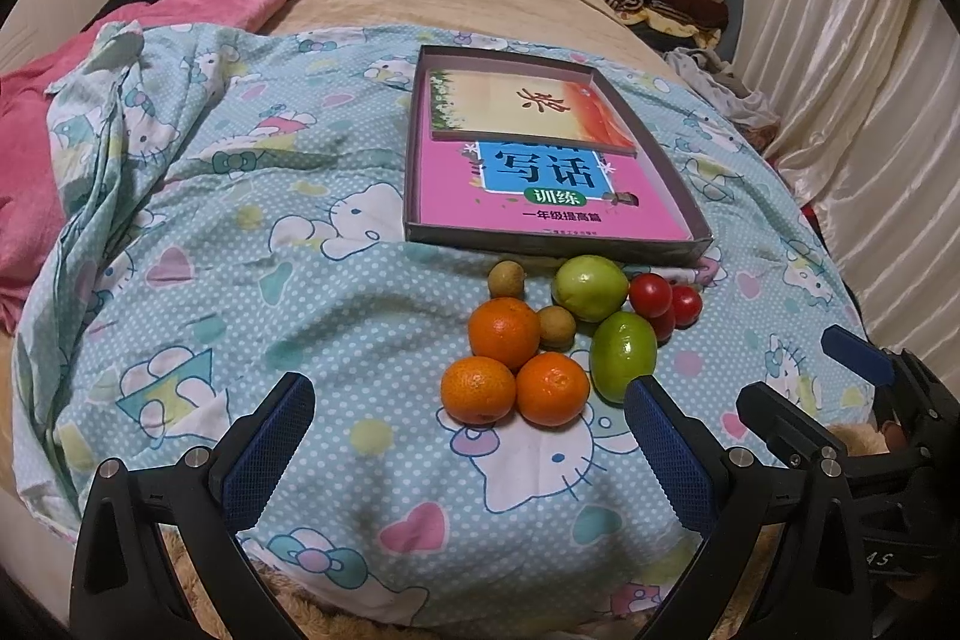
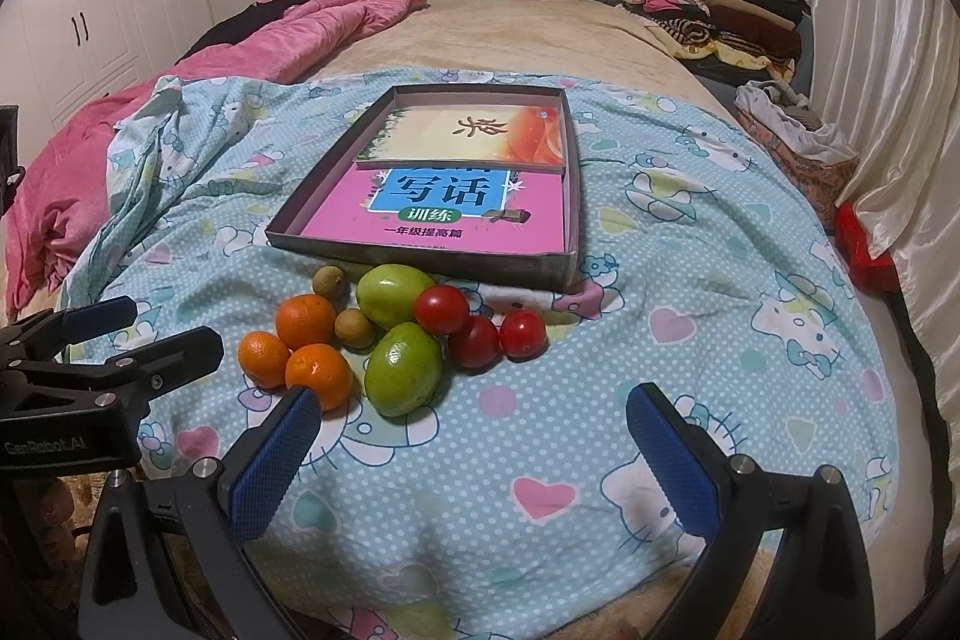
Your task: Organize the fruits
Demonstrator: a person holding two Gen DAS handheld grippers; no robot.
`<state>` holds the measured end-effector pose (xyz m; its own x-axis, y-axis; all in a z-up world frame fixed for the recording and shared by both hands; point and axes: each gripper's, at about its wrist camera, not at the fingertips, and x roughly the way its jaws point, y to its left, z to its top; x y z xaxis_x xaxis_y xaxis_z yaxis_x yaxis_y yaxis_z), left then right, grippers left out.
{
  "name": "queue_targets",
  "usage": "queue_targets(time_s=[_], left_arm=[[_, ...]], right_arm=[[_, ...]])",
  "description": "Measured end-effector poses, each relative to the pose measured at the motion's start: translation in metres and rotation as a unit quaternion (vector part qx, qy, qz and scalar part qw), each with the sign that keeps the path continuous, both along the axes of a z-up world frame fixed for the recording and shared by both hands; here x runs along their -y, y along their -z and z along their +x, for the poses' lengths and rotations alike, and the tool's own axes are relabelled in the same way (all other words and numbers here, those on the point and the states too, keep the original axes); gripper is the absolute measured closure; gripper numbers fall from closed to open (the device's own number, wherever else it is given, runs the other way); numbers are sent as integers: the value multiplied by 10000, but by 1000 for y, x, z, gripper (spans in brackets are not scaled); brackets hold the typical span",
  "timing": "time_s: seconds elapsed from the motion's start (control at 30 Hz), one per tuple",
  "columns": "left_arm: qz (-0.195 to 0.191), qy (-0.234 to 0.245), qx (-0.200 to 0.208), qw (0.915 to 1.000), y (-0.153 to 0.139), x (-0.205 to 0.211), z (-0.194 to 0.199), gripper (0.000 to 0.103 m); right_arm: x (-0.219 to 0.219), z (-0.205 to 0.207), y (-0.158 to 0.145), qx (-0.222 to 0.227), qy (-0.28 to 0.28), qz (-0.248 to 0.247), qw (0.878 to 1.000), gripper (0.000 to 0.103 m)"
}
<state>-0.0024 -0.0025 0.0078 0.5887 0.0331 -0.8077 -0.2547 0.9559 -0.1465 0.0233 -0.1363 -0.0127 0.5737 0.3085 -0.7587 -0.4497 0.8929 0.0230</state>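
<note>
Fruits (image 2: 384, 334) cluster on patterned bedsheet (image 2: 660, 400) before shallow box (image 2: 420, 256), bedroom.

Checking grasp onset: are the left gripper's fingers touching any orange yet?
Apart. The left wrist view shows the left gripper open, bedsheet visible between its fingers and the nearest orange.

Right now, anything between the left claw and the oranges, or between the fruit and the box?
Nothing visible blocks the left claw from the oranges. The box lies just behind the fruit; only its low front wall intervenes.
</note>
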Motion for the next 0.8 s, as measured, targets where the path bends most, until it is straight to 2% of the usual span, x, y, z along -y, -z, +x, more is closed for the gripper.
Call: queue_targets(time_s=[0.8], left_arm=[[-16, -71, 12, 10000, 1, -6, -1, 0]], right_arm=[[0, 1, 0, -9, 3, 8, 10000, 0]])
